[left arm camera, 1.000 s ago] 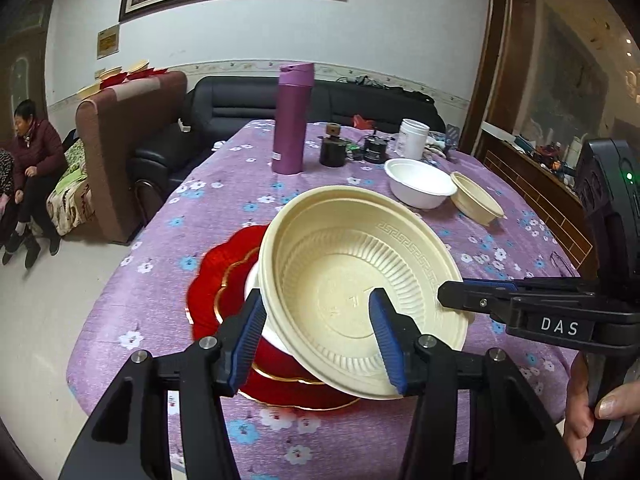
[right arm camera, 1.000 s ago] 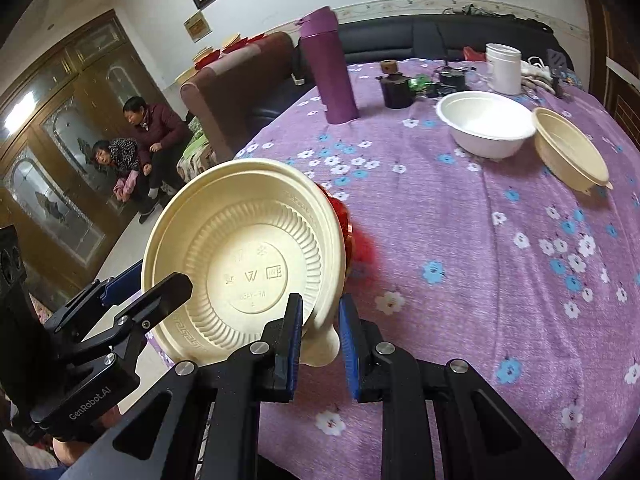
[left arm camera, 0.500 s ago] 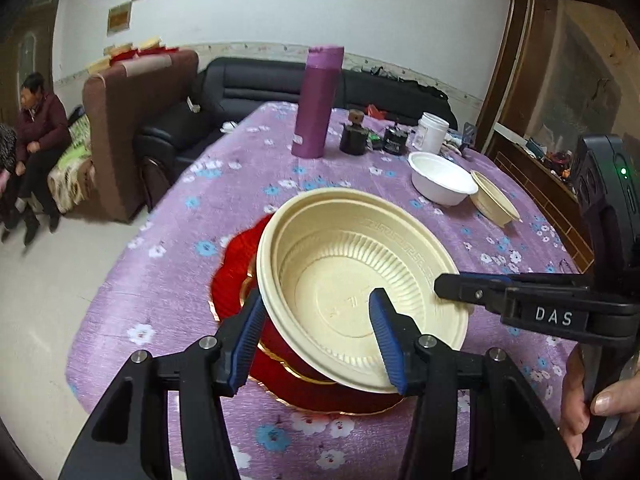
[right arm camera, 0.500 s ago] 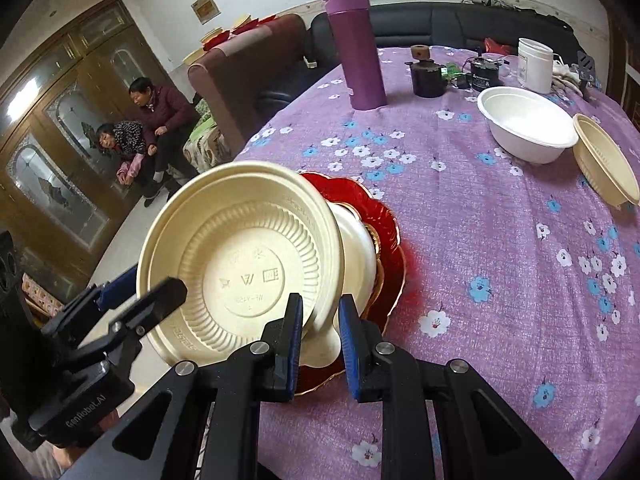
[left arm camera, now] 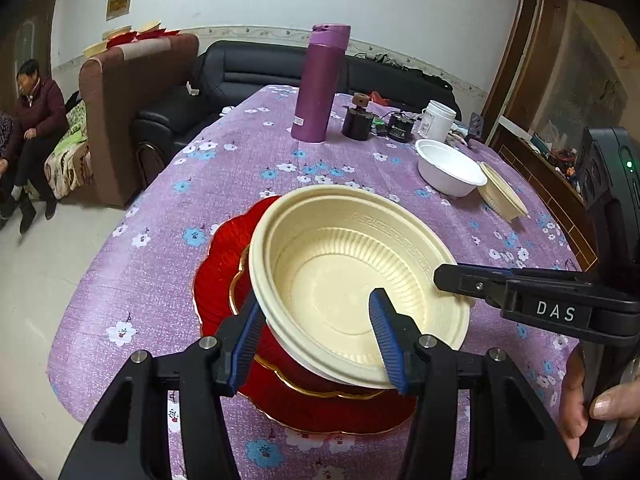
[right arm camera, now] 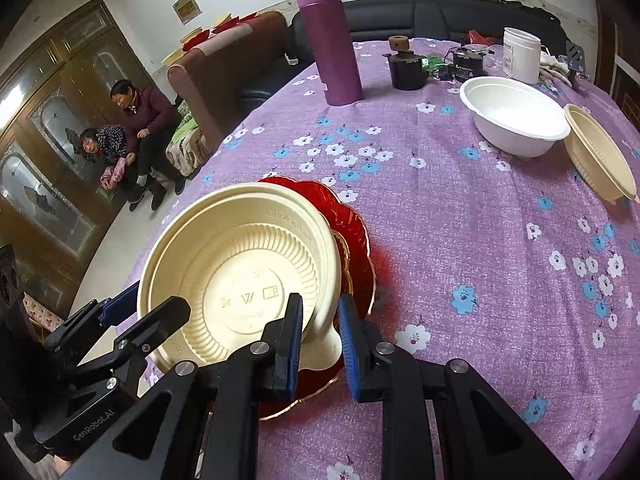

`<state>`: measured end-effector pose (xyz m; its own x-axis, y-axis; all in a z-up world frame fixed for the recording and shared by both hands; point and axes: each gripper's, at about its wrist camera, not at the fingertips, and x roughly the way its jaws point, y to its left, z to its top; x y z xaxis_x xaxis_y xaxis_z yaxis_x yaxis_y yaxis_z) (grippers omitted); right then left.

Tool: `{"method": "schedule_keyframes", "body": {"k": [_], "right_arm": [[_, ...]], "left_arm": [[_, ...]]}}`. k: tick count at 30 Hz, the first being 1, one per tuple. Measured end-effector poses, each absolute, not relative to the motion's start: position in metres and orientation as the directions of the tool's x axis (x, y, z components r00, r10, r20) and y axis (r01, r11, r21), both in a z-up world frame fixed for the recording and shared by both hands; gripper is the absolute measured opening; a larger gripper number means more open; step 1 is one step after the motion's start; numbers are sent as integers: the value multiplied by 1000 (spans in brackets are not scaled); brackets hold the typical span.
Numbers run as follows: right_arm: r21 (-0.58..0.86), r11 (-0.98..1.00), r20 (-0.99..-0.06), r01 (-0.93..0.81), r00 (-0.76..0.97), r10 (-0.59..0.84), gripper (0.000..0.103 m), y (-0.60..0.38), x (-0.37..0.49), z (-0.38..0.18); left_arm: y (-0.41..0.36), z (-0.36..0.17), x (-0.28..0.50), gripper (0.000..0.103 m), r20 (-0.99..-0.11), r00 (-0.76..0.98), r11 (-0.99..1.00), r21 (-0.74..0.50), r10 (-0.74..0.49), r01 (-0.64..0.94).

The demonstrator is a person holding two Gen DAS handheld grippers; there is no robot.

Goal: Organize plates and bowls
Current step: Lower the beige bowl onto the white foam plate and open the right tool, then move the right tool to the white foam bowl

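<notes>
Left wrist view shows the cream bowl (left arm camera: 352, 288) tipped over the red plate (left arm camera: 224, 264) near the front edge of the purple table (left arm camera: 224, 168). The left gripper (left arm camera: 316, 336) is spread wide, with one finger outside the bowl's rim and one inside, and it does not look like it is squeezing. The right gripper (right arm camera: 320, 340) has its two fingers pinched together on the bowl's little tab at the rim. A white rim peeks out under the cream bowl, so there may be another bowl beneath it, though that is hard to tell.

The bowl could slip. It is held only by a small tab and it leans, so a quick move might twist it loose. It might also land crooked, then tip off the plate and fall to the floor, because the plate sits so near the edge.

Far off on the table sit a white bowl (right arm camera: 516, 120) and another cream bowl (right arm camera: 600, 152), touching each other. A purple bottle (right arm camera: 332, 40), a dark pot (right arm camera: 406, 64) and a white jar (right arm camera: 520, 54) stand at the back. None of them block the way.
</notes>
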<state>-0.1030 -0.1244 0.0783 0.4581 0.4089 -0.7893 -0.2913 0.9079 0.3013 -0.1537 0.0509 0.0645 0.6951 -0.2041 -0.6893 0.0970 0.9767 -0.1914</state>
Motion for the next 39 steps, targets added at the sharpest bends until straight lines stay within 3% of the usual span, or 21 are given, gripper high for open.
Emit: {"method": "schedule_keyframes", "body": {"k": [14, 19, 32, 39], "right_arm": [[279, 906, -788, -318, 463, 405, 22, -99, -96, 79], [306, 899, -775, -315, 466, 427, 24, -109, -98, 82], [432, 873, -704, -226, 521, 483, 30, -180, -111, 97], [479, 863, -659, -160, 583, 474, 31, -233, -117, 107]], "left_arm": [[68, 63, -151, 54, -679, 705, 973, -220, -204, 70], [67, 71, -156, 66, -660, 725, 974, -218, -197, 67], [46, 98, -176, 70, -609, 779, 988, -127, -149, 90], [13, 96, -180, 70, -614, 759, 976, -136, -218, 170]]}}
